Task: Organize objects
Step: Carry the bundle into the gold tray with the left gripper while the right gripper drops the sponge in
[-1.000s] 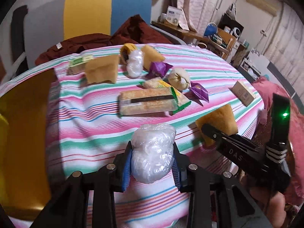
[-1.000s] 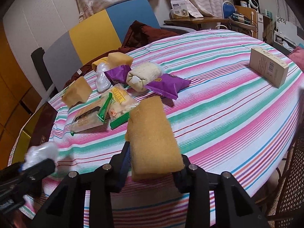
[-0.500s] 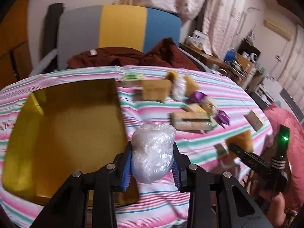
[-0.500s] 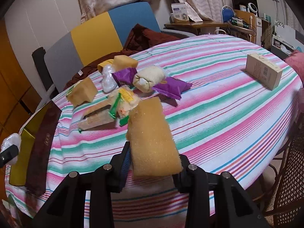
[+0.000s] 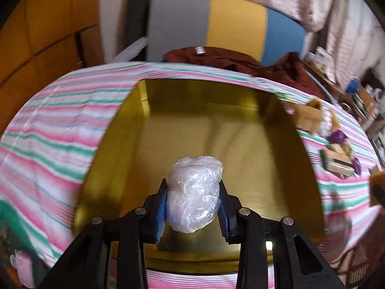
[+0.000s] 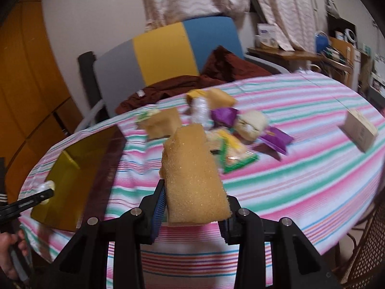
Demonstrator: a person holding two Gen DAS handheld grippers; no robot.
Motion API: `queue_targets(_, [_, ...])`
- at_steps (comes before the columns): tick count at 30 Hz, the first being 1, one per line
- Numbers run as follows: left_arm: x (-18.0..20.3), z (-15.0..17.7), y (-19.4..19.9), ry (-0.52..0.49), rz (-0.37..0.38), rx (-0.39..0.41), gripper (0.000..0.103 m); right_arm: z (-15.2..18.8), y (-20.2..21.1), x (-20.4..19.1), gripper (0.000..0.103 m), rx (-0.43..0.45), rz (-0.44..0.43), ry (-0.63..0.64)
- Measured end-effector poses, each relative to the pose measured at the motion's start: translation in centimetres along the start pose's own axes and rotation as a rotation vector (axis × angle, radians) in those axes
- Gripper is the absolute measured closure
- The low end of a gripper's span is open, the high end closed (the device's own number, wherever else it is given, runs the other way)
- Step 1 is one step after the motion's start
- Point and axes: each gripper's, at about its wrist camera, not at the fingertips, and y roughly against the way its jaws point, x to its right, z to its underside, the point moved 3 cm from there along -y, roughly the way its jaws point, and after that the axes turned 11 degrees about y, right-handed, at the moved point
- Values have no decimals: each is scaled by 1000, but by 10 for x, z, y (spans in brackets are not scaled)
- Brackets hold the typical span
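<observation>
A crumpled clear plastic bundle (image 5: 193, 195) is clamped between the blue pads of the left tool (image 5: 192, 207), above the shallow gold rectangular tray (image 5: 134, 110). A tan rectangular sponge block (image 6: 192, 175) is gripped by the right tool (image 6: 192, 207) over the striped-cloth surface (image 6: 300, 168), just right of the tray.

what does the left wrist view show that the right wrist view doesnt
Only the left wrist view shows the left gripper from close up, clamped on a clear plastic bundle, and the full bare gold floor of the yellow box beneath it.

Only the right wrist view shows the right gripper clamped on a tan sponge, a small cardboard carton near the table's far edge, and a hand at the lower left.

Both show the striped tablecloth, the yellow box, the pile of snack packets and the grey, yellow and blue chair.
</observation>
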Motion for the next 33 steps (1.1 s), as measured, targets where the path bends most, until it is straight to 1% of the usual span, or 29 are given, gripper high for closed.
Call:
queue_targets(3, [-21, 0, -4, 21, -38, 3, 67, -8, 1, -20, 66, 10, -36, 29])
queue_targets(7, [-34, 1, -7, 28, -56, 2, 67, -18, 4, -47, 66, 25, -91, 76])
queue_targets(12, [-37, 6, -14, 38, -57, -14, 66, -27, -3, -85, 66, 20, -183, 111])
queue_targets(15, [-37, 7, -17, 33, -78, -18, 65, -29, -11, -111, 65, 5, -234, 140])
queue_targets(17, [-39, 6, -16, 49, -88, -17, 60, -29, -16, -126, 65, -8, -263, 164])
queue_targets(19, [-41, 3, -12, 75, -83, -4, 39, -28, -24, -143, 65, -26, -287, 203])
queue_targets(20, [-43, 1, -8, 96, -68, 10, 34, -27, -28, -152, 65, -35, -298, 222])
queue_targets(21, [-44, -1, -3, 114, -55, 23, 26, -25, -31, -158, 65, -42, -307, 232])
queue_targets(22, [-44, -3, 0, 125, -48, 34, 24, -23, -33, -162, 65, -47, -314, 237])
queue_targets(23, [-45, -6, 4, 132, -48, 48, 24, -22, -36, -168, 65, -55, -325, 241])
queue_targets(26, [-50, -14, 15, 153, -64, 94, 22, -19, -42, -179, 65, -72, -338, 256])
queue_targets(28, [-57, -20, 24, 189, -86, 133, 12, -17, -51, -189, 65, -95, -346, 269])
queue_targets(30, [-62, -24, 32, 218, -106, 165, 9, -16, -58, -200, 65, -111, -356, 283])
queue_targets(33, [-68, -30, 42, 239, -118, 195, 8, -10, -71, -217, 65, -145, -372, 306])
